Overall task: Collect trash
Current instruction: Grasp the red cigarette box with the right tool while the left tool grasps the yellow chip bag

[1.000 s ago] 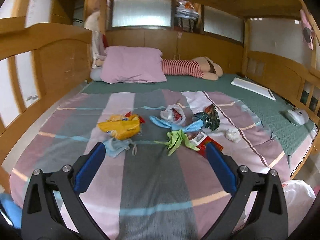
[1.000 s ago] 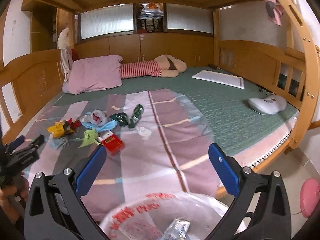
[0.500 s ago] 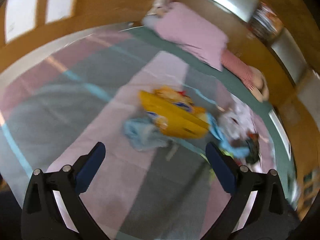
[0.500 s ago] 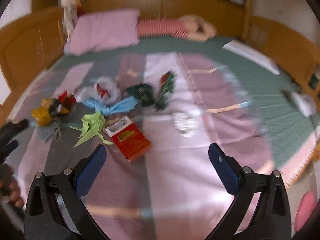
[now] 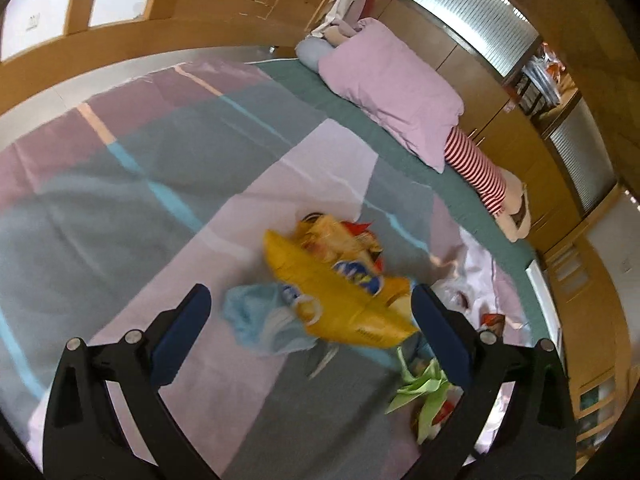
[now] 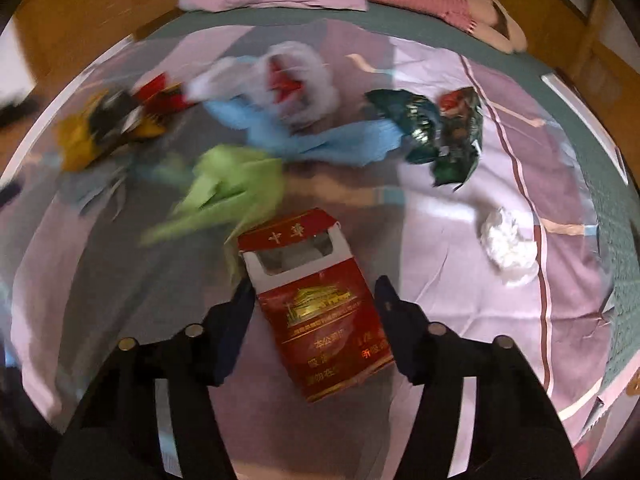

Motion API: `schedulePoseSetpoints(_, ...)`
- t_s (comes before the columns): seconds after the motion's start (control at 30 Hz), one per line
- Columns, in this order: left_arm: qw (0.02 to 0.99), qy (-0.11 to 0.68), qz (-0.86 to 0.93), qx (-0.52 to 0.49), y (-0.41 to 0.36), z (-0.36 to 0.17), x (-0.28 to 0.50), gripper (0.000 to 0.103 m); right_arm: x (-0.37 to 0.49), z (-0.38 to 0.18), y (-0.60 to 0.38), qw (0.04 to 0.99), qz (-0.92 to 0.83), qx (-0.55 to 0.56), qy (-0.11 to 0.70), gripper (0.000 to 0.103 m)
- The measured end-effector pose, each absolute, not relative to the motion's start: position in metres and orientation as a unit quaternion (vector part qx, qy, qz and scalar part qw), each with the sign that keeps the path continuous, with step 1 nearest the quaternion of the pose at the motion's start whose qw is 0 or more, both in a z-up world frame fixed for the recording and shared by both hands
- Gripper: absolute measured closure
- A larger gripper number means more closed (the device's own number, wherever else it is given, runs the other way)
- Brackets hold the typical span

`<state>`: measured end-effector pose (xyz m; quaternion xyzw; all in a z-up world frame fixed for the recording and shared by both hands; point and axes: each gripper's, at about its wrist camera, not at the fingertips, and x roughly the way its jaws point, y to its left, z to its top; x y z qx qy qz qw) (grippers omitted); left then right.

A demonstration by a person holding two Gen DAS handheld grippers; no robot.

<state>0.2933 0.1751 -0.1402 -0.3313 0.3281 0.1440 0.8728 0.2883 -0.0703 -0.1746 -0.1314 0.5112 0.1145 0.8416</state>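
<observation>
Trash lies scattered on a striped bedspread (image 5: pixel 120 184). My left gripper (image 5: pixel 308 308) is open, its jaws straddling a yellow snack bag (image 5: pixel 336 292) and a light blue wrapper (image 5: pixel 260 320). My right gripper (image 6: pixel 314 294) is open with a red cigarette box (image 6: pixel 324 312), lid flipped up, between its jaws; contact is not clear. Beyond it lie green paper (image 6: pixel 232 192), blue paper (image 6: pixel 320 140), a white plastic bag (image 6: pixel 296 80), dark green wrappers (image 6: pixel 440 132), a crumpled white tissue (image 6: pixel 506 244) and the yellow bag (image 6: pixel 92 132).
A pink pillow (image 5: pixel 396 88) and a striped plush doll (image 5: pixel 488 180) lie at the head of the bed. Wooden rails (image 5: pixel 120 44) and cabinets surround the green mattress (image 6: pixel 612 176). Green paper (image 5: pixel 428 396) lies by my left gripper's right finger.
Both grippers dropped down close to the bed. The left moved in over the yellow bag; the right moved in around the red cigarette box and its jaws narrowed.
</observation>
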Motion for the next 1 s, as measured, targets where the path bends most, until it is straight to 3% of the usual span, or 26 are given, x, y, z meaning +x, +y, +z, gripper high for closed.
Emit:
schedulePoseSetpoints(0.13, 0.876, 0.346, 0.138, -0.307, 0.168, -0.147, 0.321, 0.004, 0.251, -0.187, -0.048, 0.839, 0.096, -0.232, 0.483, 0.055)
schedulePoseSetpoints(0.17, 0.878, 0.353, 0.135, -0.294, 0.167, -0.150, 0.325, 0.009, 0.248, -0.190, -0.044, 0.840, 0.090, -0.247, 0.475, 0.055)
schedulePoseSetpoints(0.2, 0.879, 0.360, 0.131, -0.284, 0.166, -0.154, 0.328, 0.032, 0.246, -0.192, -0.041, 0.842, 0.083, -0.255, 0.469, 0.055)
schedulePoseSetpoints(0.23, 0.876, 0.372, 0.120, -0.282, 0.166, -0.159, 0.330, 0.043, 0.244, -0.191, -0.040, 0.844, 0.076, -0.252, 0.467, 0.055)
schedulePoseSetpoints(0.3, 0.865, 0.384, 0.096, -0.307, 0.171, -0.169, 0.329, 0.082, 0.245, -0.185, -0.043, 0.850, 0.079, -0.220, 0.472, 0.055)
schedulePoseSetpoints(0.37, 0.858, 0.382, 0.093, -0.329, 0.179, -0.172, 0.320, 0.094, 0.248, -0.177, -0.049, 0.855, 0.089, -0.178, 0.479, 0.055)
schedulePoseSetpoints(0.47, 0.862, 0.370, 0.094, -0.333, 0.180, -0.163, 0.300, 0.098, 0.254, -0.162, -0.059, 0.868, 0.079, -0.140, 0.469, 0.051)
schedulePoseSetpoints(0.5, 0.864, 0.365, 0.091, -0.335, 0.179, -0.159, 0.293, 0.098, 0.256, -0.158, -0.063, 0.871, 0.074, -0.135, 0.467, 0.038)
schedulePoseSetpoints(0.57, 0.874, 0.348, 0.076, -0.331, 0.168, -0.148, 0.273, 0.098, 0.263, -0.152, -0.070, 0.875, 0.065, -0.125, 0.464, 0.024)
schedulePoseSetpoints(0.73, 0.890, 0.357, 0.046, -0.278, 0.127, -0.143, 0.233, 0.098, 0.292, -0.168, -0.075, 0.851, 0.069, -0.127, 0.505, 0.024)
schedulePoseSetpoints(0.8, 0.893, 0.365, 0.053, -0.258, 0.116, -0.146, 0.218, 0.098, 0.298, -0.175, -0.077, 0.841, 0.075, -0.124, 0.521, 0.047)
schedulePoseSetpoints(0.83, 0.895, 0.370, 0.063, -0.243, 0.111, -0.148, 0.212, 0.098, 0.297, -0.176, -0.077, 0.842, 0.076, -0.120, 0.520, 0.047)
schedulePoseSetpoints(0.9, 0.895, 0.376, 0.071, -0.229, 0.108, -0.150, 0.206, 0.098, 0.292, -0.171, -0.076, 0.845, 0.097, -0.110, 0.514, 0.071)
schedulePoseSetpoints(0.93, 0.893, 0.381, 0.068, -0.229, 0.107, -0.152, 0.203, 0.098, 0.288, -0.165, -0.075, 0.846, 0.101, -0.113, 0.511, 0.076)
schedulePoseSetpoints(1.0, 0.890, 0.389, 0.060, -0.229, 0.105, -0.155, 0.198, 0.098, 0.283, -0.156, -0.074, 0.847, 0.107, -0.114, 0.507, 0.098)
